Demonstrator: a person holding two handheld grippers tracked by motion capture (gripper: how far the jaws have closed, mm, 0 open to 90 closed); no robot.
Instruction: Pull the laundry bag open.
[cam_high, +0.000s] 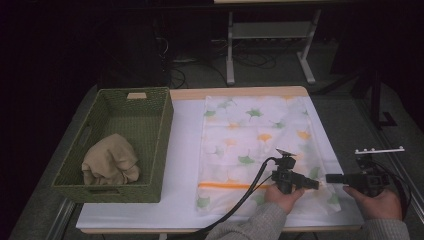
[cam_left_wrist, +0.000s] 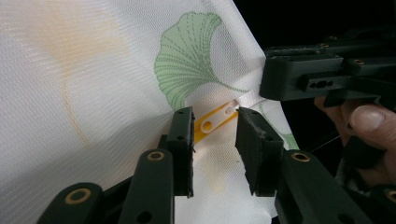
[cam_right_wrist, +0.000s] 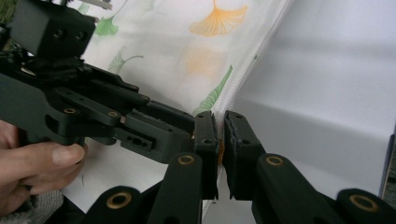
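A white mesh bag (cam_high: 255, 135) printed with green and orange leaves lies flat on the table, an orange zipper (cam_high: 225, 186) running across near its front end. My left gripper (cam_high: 314, 184) stands open at the zipper's right end; in the left gripper view (cam_left_wrist: 215, 135) the orange pull tab (cam_left_wrist: 217, 116) sits between the jaws, untouched. From the right, my right gripper (cam_high: 329, 178) meets the bag's edge. In the right gripper view (cam_right_wrist: 220, 135) its jaws are shut on that edge (cam_right_wrist: 224, 105), with a bit of orange between them.
A green woven basket (cam_high: 167, 125) stands at the table's left with a beige cloth (cam_high: 110, 160) bundled inside. White cover (cam_high: 182, 165) spans the tabletop between basket and bag. Table legs and cables (cam_high: 250, 60) lie on the floor beyond the far edge.
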